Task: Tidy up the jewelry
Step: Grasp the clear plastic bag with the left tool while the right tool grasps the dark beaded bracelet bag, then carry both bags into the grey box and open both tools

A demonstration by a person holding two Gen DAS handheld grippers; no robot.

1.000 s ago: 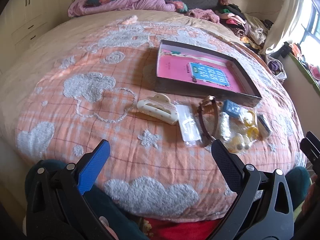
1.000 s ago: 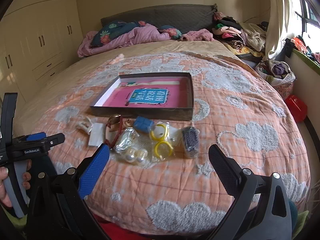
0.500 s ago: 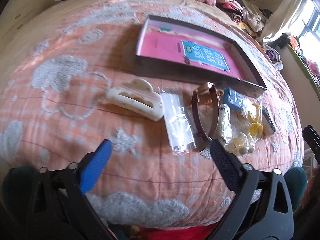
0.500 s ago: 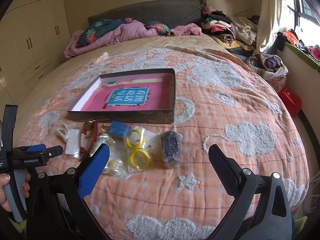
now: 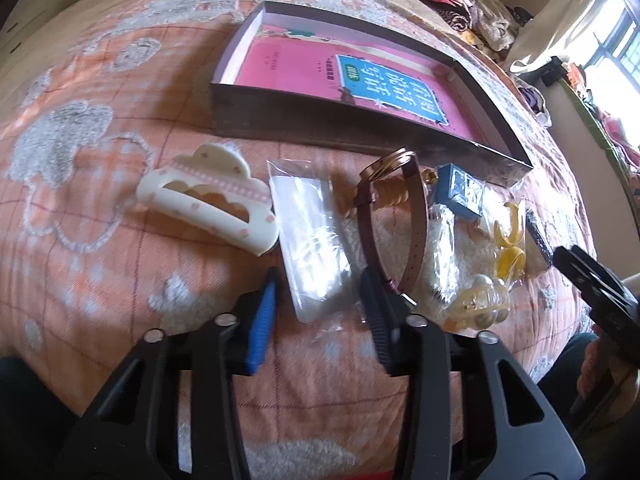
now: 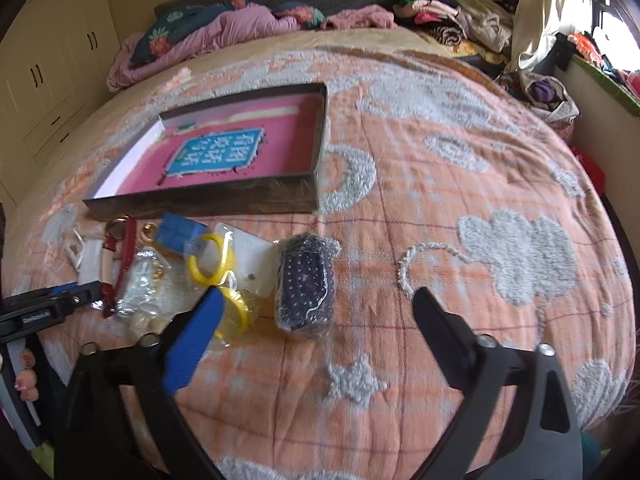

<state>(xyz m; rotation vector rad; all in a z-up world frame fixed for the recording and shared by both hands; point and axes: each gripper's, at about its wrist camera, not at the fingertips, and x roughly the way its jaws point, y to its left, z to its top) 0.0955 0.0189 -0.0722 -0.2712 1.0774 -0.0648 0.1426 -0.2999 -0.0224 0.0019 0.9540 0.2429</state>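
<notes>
Left gripper: jaws closing, now narrow, straddling the near end of a clear plastic zip bag at frame centre; pads not visibly pressing it yet. Right gripper: jaws closing but still wide, nothing gripped; bagged dark beaded jewelry piece sits just ahead, between the fingers.

Jewelry lies in a row on the orange quilted bedspread, along the near wall of the shallow dark cardboard box with pink printed lining. Left-wrist view, left to right:
- cream cloud-shaped hair claw, centre left
- clear bag
- brown leather-strap watch, touching the bag's right edge
- small blue box
- yellow plastic rings in a bag
- pearl-like beads in a bag, lower right

Box holds none of them.
</notes>
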